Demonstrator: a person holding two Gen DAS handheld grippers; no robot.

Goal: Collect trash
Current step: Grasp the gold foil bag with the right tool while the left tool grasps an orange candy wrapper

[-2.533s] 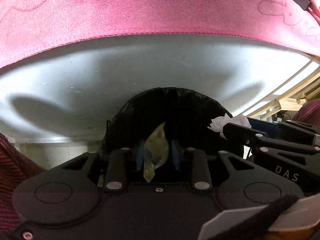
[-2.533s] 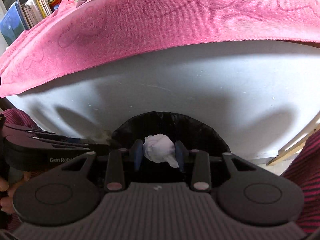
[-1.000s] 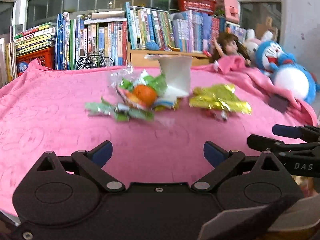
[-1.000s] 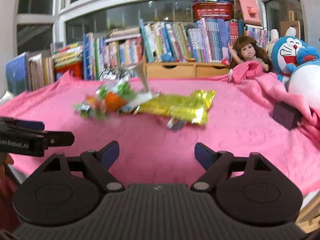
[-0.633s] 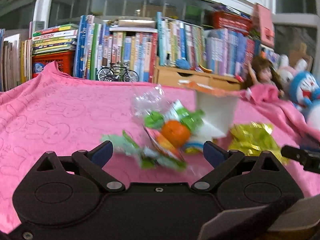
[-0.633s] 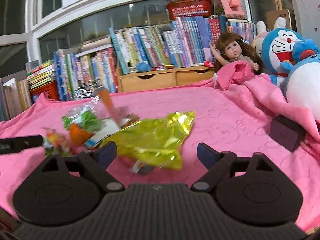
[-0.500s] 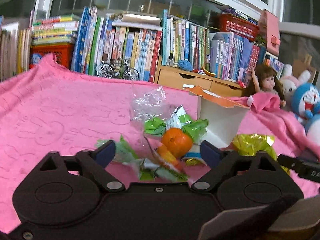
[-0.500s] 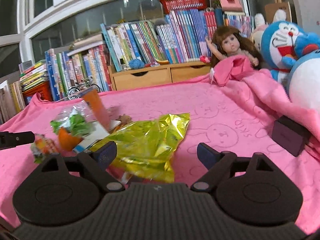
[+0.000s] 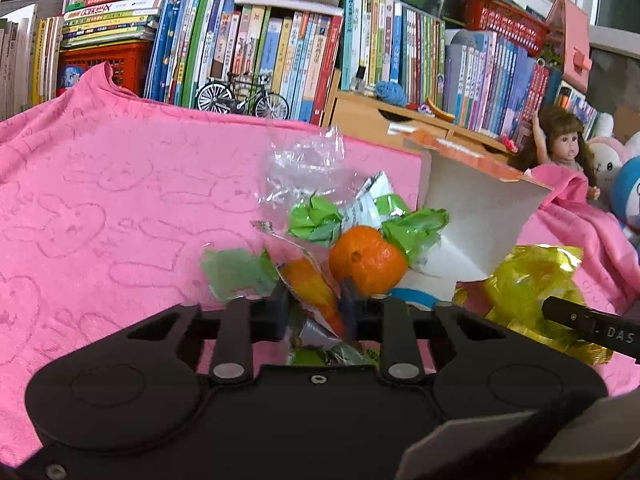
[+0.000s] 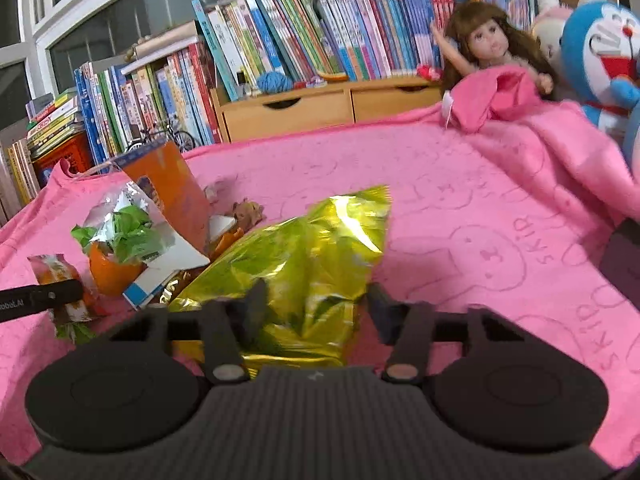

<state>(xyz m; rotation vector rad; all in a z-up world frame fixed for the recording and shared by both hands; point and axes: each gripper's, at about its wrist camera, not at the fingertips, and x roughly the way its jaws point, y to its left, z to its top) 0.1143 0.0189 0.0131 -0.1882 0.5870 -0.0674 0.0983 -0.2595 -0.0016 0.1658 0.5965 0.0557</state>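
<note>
A: Where is the trash now?

B: Heaped mid-way across the pink towel [image 10: 460, 208]. In the left wrist view, the left gripper [image 9: 316, 308] has its jaws closing narrow on an orange snack wrapper [image 9: 310, 284] at about six o'clock from the mandarin [image 9: 366, 260]; the wrapper sits between the pads, which look to be pinching it.

A: And the other claw?

B: The right gripper [image 10: 316, 304] is closing too, at half width, with the yellow foil bag [image 10: 308, 256] between the jaws. The blur hides whether the pads press it yet.

A: How will these handle?

B: I'd judge both as featherlight, crinkly and slick. The foil will crumple and may slide out, so bunch a fold near its close edge instead of the flat face. The wrapper is best taken at its sealed end.

A: Anything nearby to mind?

B: The torn white carton [image 9: 476, 216] stands at two o'clock from the mandarin, touching the pile; a dragged wrapper could tip it.
</note>
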